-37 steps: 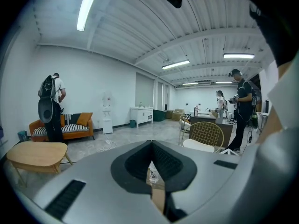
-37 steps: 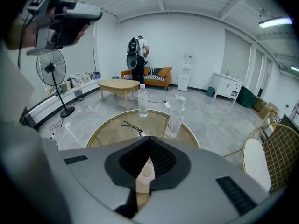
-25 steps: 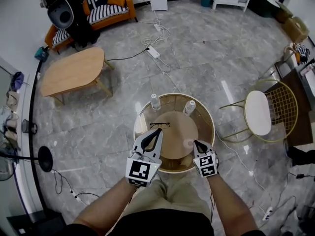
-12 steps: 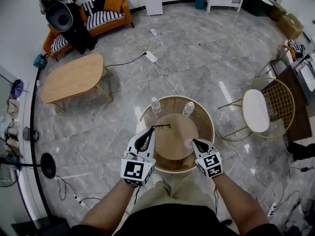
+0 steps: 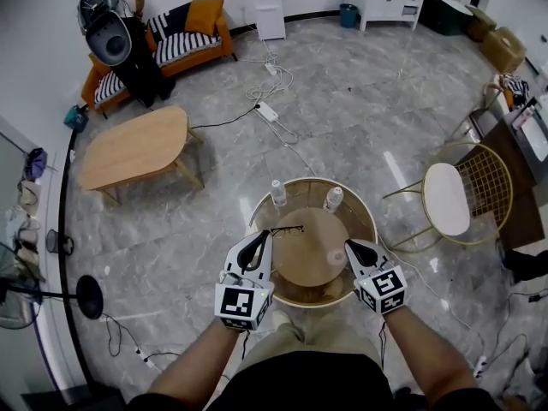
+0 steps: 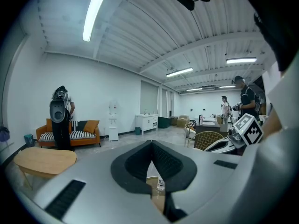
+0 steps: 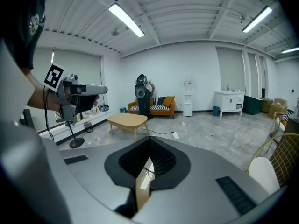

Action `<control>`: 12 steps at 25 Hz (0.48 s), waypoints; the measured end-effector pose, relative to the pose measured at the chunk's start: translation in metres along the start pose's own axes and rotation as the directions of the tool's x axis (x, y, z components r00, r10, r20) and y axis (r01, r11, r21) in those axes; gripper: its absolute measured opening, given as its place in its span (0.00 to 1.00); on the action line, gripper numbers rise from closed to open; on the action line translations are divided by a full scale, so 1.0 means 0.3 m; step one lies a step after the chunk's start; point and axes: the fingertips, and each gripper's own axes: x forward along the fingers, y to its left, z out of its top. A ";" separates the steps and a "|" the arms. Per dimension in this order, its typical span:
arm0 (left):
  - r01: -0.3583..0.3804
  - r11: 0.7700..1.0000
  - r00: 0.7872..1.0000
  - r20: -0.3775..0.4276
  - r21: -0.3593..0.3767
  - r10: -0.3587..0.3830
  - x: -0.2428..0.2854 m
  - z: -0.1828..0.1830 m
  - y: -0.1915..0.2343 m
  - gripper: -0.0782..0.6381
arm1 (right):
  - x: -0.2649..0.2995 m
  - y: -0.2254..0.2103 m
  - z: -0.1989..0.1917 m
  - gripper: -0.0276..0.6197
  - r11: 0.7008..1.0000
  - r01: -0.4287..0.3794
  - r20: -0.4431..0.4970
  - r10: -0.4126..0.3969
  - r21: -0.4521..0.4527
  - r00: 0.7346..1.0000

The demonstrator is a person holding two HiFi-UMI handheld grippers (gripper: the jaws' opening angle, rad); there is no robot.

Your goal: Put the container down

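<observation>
Both pairs of jaws are clenched, with nothing caught in either.

From the head view, the left gripper (image 5: 267, 235) and the right gripper (image 5: 349, 244) reach in over the near edge of the round table (image 5: 313, 181), one at each side of its wooden middle. What looks like the container (image 5: 336, 253), small, pale and round, sits on that wooden middle, just beside the right gripper's tips. A pair of glasses (image 5: 287, 229) lies on the table close to the left gripper's tips. A bottle (image 5: 278, 193) and a second bottle (image 5: 333, 198) stand upright at the table's far side.

In the left gripper view the tips meet, and one of those bottles shows beneath them on the table.

In the right gripper view the tips press together too, with the glasses and the table's wood below them.
</observation>
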 end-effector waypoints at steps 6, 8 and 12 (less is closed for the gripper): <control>-0.001 1.000 1.000 0.023 0.010 0.001 -0.020 0.062 0.007 0.13 | -0.042 0.025 0.128 0.06 0.999 0.009 0.054 -0.006 -0.050 0.999; 0.004 1.000 0.999 0.032 0.016 -0.004 -0.027 0.083 0.013 0.13 | -0.054 0.030 0.169 0.06 0.998 0.016 0.073 -0.012 -0.058 0.997; 0.013 0.999 0.999 0.044 0.029 -0.015 -0.048 0.126 0.017 0.13 | -0.079 0.045 0.240 0.06 0.997 0.025 0.105 -0.018 -0.068 0.994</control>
